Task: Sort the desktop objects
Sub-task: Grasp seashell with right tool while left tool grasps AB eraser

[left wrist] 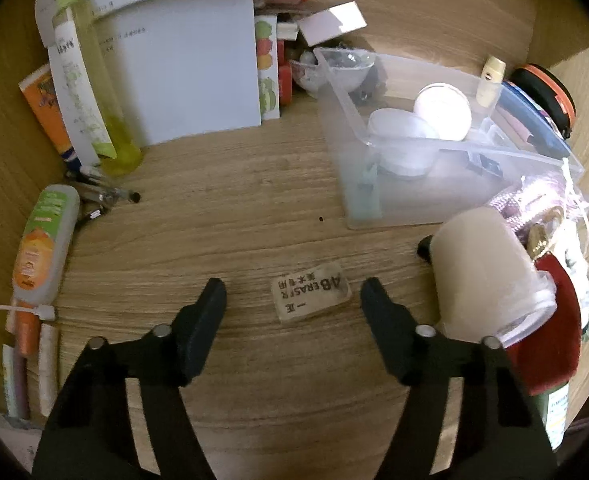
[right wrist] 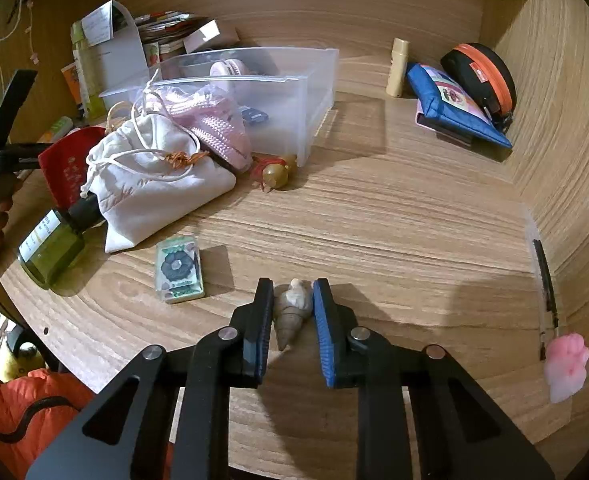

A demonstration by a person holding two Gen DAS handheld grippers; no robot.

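Right claw (right wrist: 293, 300) is pinching a small shell (right wrist: 292, 312) lying on the counter (right wrist: 394, 232); left claw (left wrist: 293, 296) is standing spread around an eraser (left wrist: 312, 297). Clear bin (right wrist: 294, 80) is holding few items; most clutter is awaiting sorting.

clear bin (right wrist: 318, 80) 1 | eraser (left wrist: 312, 294) 1 | seashell (right wrist: 292, 312) 1 | drawstring pouch (right wrist: 154, 184) 1 | green bottle (right wrist: 50, 250) 1 | zip cases 2: blue (right wrist: 454, 108), black-orange (right wrist: 482, 76) | small card pack (right wrist: 179, 269) 1

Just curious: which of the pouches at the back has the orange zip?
The round black pouch in the corner; the flat blue one leaning beside it has none.
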